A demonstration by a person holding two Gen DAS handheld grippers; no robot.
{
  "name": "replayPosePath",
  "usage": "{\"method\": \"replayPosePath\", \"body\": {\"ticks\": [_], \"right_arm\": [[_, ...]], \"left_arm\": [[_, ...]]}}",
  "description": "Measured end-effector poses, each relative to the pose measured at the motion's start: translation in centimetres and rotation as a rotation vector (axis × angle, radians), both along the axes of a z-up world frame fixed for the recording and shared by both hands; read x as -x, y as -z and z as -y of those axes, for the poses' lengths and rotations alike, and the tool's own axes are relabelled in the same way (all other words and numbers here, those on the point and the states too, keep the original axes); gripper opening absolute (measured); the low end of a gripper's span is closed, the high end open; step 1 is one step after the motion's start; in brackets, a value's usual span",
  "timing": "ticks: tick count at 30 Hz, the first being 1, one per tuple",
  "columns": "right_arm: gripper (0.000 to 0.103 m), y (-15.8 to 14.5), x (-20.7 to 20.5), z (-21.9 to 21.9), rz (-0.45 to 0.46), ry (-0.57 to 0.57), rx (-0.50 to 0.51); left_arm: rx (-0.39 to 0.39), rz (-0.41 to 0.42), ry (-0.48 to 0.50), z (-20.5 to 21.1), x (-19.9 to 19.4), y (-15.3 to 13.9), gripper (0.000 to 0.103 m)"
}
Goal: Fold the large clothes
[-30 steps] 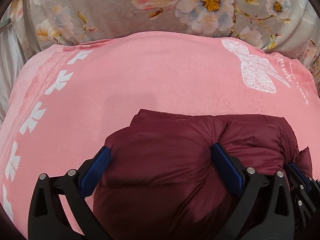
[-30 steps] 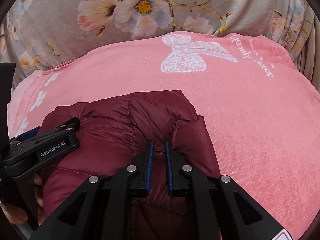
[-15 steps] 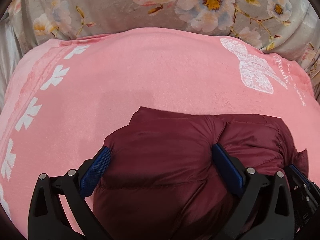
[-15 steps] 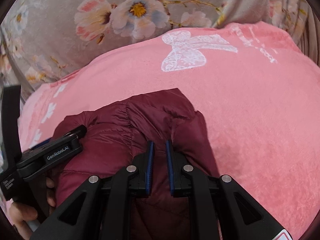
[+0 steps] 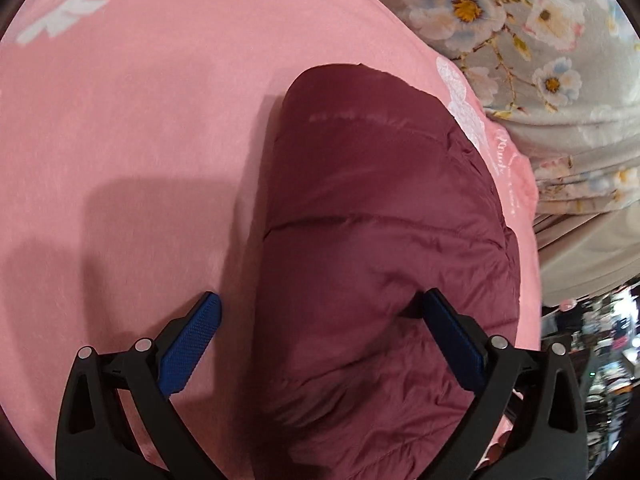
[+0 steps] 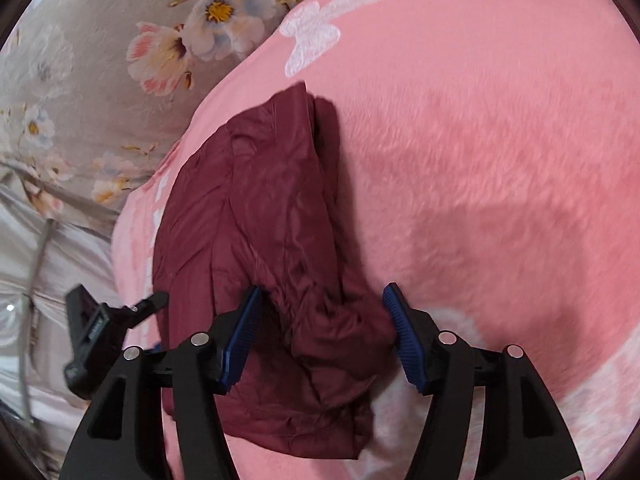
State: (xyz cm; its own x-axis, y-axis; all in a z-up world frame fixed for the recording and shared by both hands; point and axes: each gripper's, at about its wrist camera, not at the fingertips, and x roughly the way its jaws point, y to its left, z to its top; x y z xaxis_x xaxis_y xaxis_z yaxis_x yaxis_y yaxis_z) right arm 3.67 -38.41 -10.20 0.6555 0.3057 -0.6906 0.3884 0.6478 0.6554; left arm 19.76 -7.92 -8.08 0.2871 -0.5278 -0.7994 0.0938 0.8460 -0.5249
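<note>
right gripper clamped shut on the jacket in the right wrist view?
No: the right gripper stands wide open, its blue pads either side of a bunched fold of the maroon puffer jacket.

Open room was offered by the pink blanket (image 5: 132, 152) to the left of the folded maroon jacket (image 5: 380, 220), and by more bare blanket on its other side in the right wrist view. The way across was blocked by the jacket bundle itself. Beyond the blanket's edge, the floral bedding (image 6: 100, 80) lay low.
</note>
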Motion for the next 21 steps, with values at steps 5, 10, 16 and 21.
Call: {"method": "replayPosePath", "body": {"ticks": [5, 10, 16, 21], "right_arm": [[0.016, -2.2, 1.9, -2.0, 0.048, 0.023, 0.028], [0.015, -3.2, 4.8, -4.7, 0.058, -0.016, 0.095], [0.024, -1.7, 5.0, -4.4, 0.036, -0.005, 0.113], [0.067, -3.2, 3.3, -2.8, 0.026, 0.033, 0.216]], "left_arm": [[0.039, -0.017, 0.020, -0.3, 1.2, -0.9, 0.097], [-0.029, 0.054, 0.038, -0.7, 2.4, -2.8, 0.097], [-0.044, 0.006, 0.066, 0.2, 2.3, -0.9, 0.097], [-0.047, 0.018, 0.069, 0.7, 1.5, -0.9, 0.098]]}}
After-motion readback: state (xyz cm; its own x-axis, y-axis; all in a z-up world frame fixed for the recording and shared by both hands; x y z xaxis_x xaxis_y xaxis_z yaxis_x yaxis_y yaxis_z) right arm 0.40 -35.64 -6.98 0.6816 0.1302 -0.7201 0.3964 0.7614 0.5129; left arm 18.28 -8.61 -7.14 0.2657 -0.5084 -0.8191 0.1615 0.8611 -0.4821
